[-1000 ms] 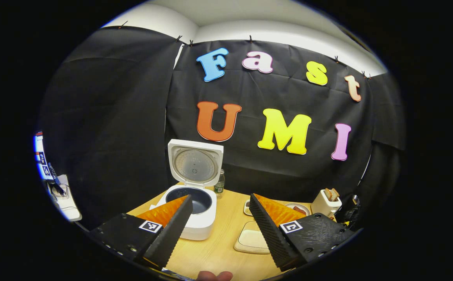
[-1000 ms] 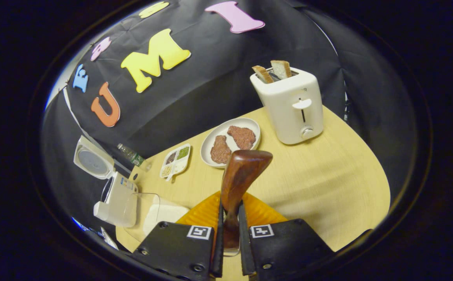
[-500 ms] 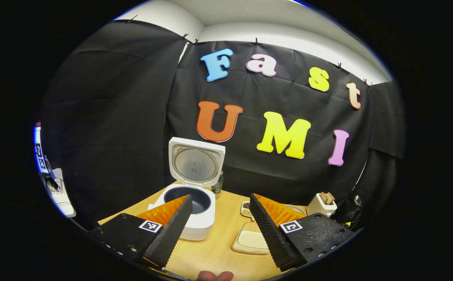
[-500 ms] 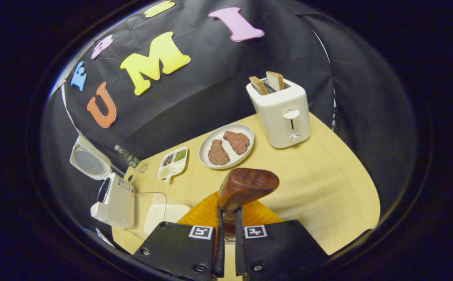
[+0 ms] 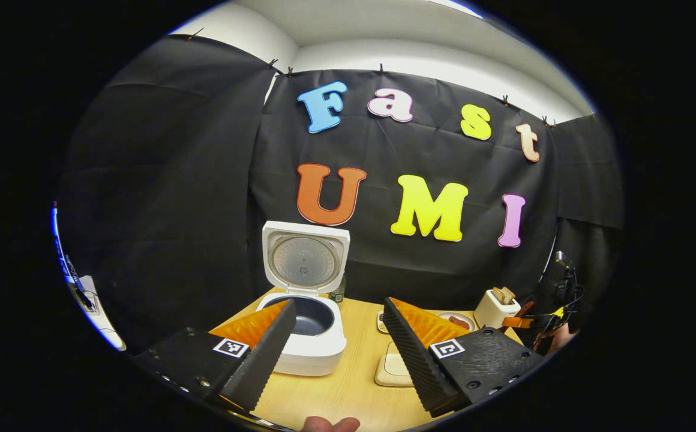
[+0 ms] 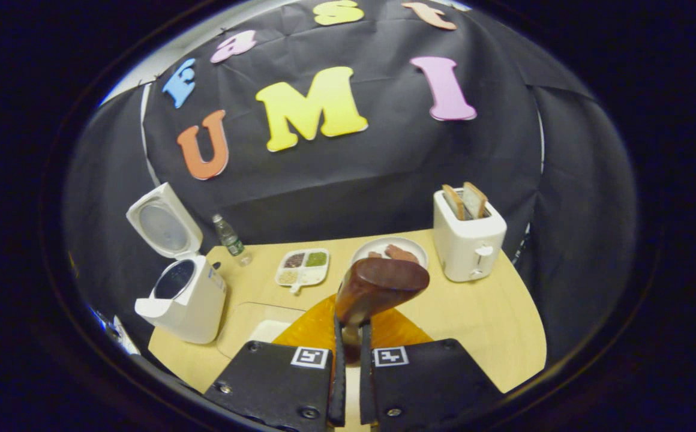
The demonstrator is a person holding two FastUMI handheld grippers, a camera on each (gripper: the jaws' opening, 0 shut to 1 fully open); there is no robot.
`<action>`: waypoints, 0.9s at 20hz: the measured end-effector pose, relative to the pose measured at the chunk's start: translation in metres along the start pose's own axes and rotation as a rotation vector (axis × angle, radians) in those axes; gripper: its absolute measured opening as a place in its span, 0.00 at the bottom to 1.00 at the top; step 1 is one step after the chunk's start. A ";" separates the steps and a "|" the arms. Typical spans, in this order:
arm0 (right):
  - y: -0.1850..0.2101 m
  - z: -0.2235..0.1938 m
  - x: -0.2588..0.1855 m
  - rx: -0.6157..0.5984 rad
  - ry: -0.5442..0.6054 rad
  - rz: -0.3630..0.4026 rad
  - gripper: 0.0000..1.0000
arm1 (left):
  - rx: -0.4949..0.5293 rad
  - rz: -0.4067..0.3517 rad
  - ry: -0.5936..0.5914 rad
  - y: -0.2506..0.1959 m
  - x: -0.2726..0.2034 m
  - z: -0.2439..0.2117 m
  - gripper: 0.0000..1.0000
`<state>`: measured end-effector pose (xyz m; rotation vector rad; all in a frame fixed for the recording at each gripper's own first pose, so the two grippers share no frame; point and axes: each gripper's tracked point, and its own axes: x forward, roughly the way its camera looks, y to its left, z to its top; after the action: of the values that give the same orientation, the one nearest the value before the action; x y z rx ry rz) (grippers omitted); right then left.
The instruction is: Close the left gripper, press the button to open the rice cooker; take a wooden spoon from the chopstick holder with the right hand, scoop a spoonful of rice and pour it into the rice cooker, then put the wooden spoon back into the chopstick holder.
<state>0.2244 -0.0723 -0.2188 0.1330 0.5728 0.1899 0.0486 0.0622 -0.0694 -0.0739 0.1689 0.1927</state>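
Right hand-held gripper (image 6: pixel 348 360): fingers narrow, both pressed on the handle of the wooden spoon (image 6: pixel 378 285), held above the counter (image 6: pixel 474 312).
Wooden spoon: dark reddish-brown, glossy, its broad rounded end pointing away from the camera; whether it carries rice cannot be told.
Left hand-held gripper (image 5: pixel 339 342): fingers spread wide, nothing between them, held above the counter's near edge.
Rice cooker (image 5: pixel 312 336): white, lid standing upright and open, dark inner pot exposed; it sits on the counter's left side, seen past the left finger.
Rice cooker in right gripper view (image 6: pixel 183 300): at the far left of the counter, lid tilted back.
Shallow tray (image 5: pixel 393 369): pale, flat on the counter just right of the rice cooker.
Toaster (image 6: pixel 468 246): white, two bread slices standing in it, at the counter's right rear.
Plate (image 6: pixel 384 252): white, brown pieces on it, just left of the toaster.
Divided dish (image 6: pixel 303 267): small, holding grains of several colours, between plate and bottle (image 6: pixel 231 240).
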 end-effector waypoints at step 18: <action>0.080 -0.107 0.102 -0.539 0.092 -0.164 0.14 | -0.056 0.128 0.078 0.081 -0.027 -0.026 0.94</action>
<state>0.2386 0.0350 -0.3476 -0.4457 0.6033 0.1854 0.0025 0.1341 -0.0945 -0.1267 0.2459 0.3226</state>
